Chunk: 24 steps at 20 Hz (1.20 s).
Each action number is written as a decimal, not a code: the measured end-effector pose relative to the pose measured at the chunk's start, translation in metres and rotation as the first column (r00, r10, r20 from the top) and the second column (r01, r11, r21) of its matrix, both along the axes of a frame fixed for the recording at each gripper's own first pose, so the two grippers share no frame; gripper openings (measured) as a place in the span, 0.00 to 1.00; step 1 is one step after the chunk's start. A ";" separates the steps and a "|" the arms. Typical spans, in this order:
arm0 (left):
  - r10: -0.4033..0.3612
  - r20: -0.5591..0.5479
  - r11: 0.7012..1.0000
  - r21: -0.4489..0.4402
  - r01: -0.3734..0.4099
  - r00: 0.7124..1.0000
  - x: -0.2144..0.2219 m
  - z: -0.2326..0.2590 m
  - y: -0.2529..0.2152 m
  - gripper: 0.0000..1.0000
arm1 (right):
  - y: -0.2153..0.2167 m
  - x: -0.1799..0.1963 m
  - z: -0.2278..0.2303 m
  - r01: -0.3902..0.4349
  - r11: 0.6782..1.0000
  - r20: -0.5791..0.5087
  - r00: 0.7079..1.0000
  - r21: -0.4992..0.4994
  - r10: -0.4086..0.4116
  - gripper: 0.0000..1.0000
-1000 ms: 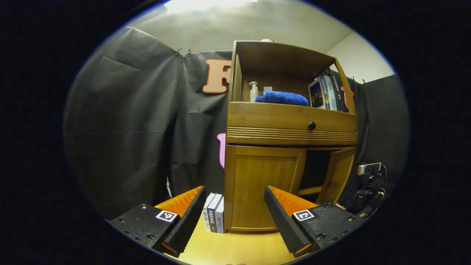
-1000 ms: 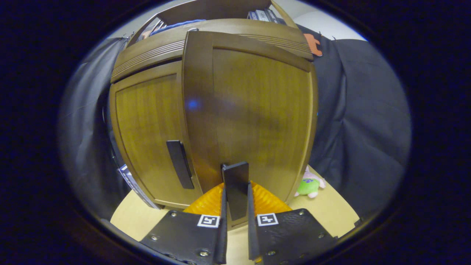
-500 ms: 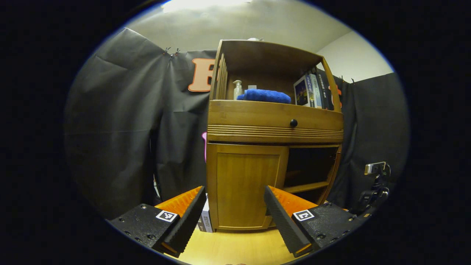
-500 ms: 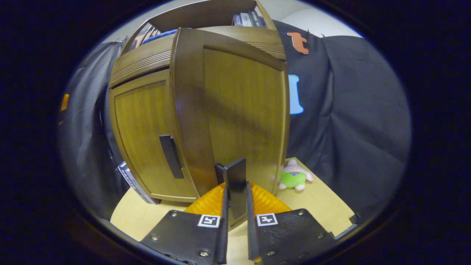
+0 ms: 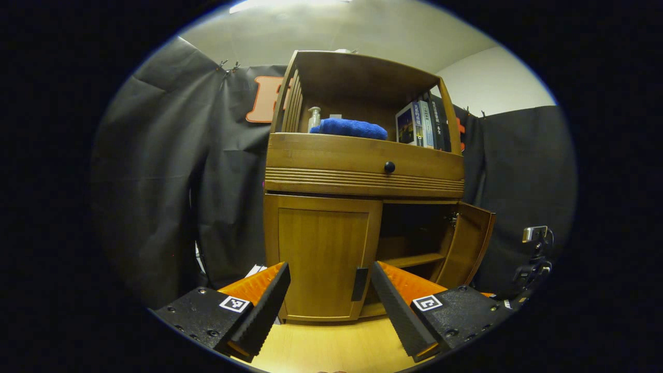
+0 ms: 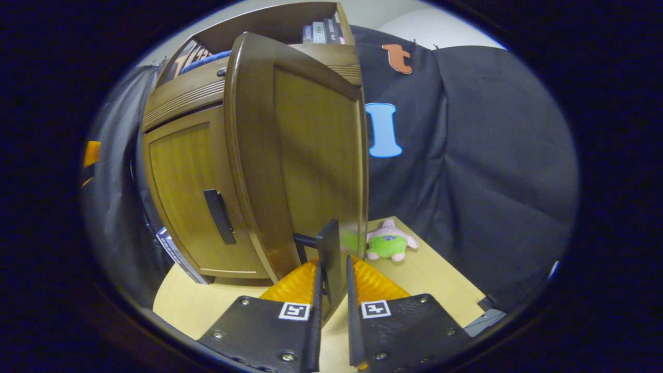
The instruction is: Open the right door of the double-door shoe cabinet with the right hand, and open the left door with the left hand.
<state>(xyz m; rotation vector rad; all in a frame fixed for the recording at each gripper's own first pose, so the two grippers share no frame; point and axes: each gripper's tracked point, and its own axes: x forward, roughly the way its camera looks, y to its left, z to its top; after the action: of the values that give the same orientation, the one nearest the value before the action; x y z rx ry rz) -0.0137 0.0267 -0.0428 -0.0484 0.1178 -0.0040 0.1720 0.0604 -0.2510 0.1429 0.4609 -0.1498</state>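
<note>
The wooden shoe cabinet stands ahead on a light wood floor. In the left gripper view its left door is closed, with a black handle at its right edge. The right door stands swung out, baring a dark inside with a shelf. My left gripper is open, short of the left door and touching nothing. In the right gripper view my right gripper is shut on the right door's black handle. That right door is angled outward, and the left door is closed beside it.
A drawer with a black knob sits above the doors. The top shelf holds a blue towel, a bottle and books. A plush toy lies right of the cabinet. Books lean at its left. A device on a black stand is far right.
The right door has swung farther open with my right gripper still holding its handle. My left gripper has shifted to face the left door, whose handle now shows between its fingers.
</note>
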 end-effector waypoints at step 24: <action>-0.091 -0.052 0.995 -0.033 0.090 0.994 0.025 -0.023 -0.035 0.98 | -0.052 -0.015 0.007 0.099 0.995 0.012 0.995 -0.028 -0.098 0.15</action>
<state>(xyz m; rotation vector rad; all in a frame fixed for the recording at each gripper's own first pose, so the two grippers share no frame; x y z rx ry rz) 0.0115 -0.0080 -0.0661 -0.0737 0.1737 -0.0950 0.1566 0.0085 -0.2439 0.1382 0.4413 -0.2521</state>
